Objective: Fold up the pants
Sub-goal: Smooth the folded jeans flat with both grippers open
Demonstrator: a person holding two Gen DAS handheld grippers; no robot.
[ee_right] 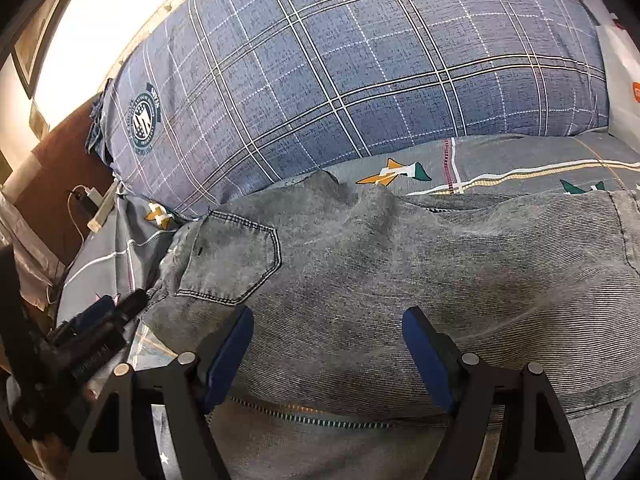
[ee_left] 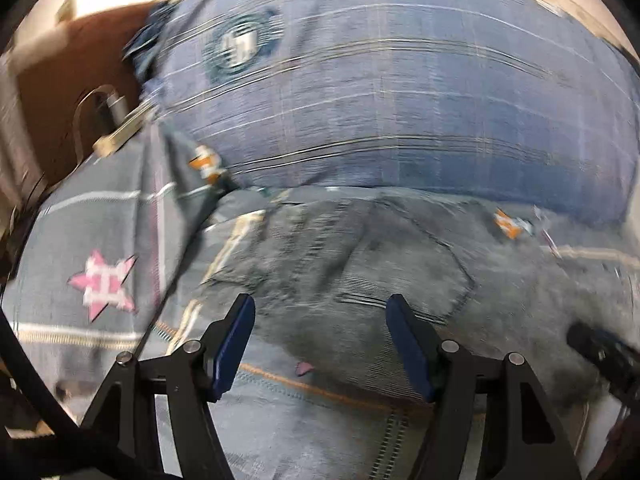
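Observation:
Grey denim pants point(ee_right: 380, 264) lie across the bed, back pocket point(ee_right: 232, 260) up at the left, legs running right. In the blurred left wrist view the pants point(ee_left: 360, 264) fill the middle. My left gripper point(ee_left: 320, 312) is open and empty, just above the pants' near edge; it also shows in the right wrist view point(ee_right: 116, 312) at the far left. My right gripper point(ee_right: 328, 324) is open and empty over the pants' near edge; it shows at the right edge of the left wrist view point(ee_left: 600, 348).
A blue plaid pillow point(ee_right: 360, 72) lies behind the pants. The grey patterned bedsheet point(ee_right: 520, 160) is under them. A white charger and cable point(ee_right: 94, 204) sit at the left by a brown headboard point(ee_right: 52, 168). A white bag point(ee_right: 620, 80) stands at the right.

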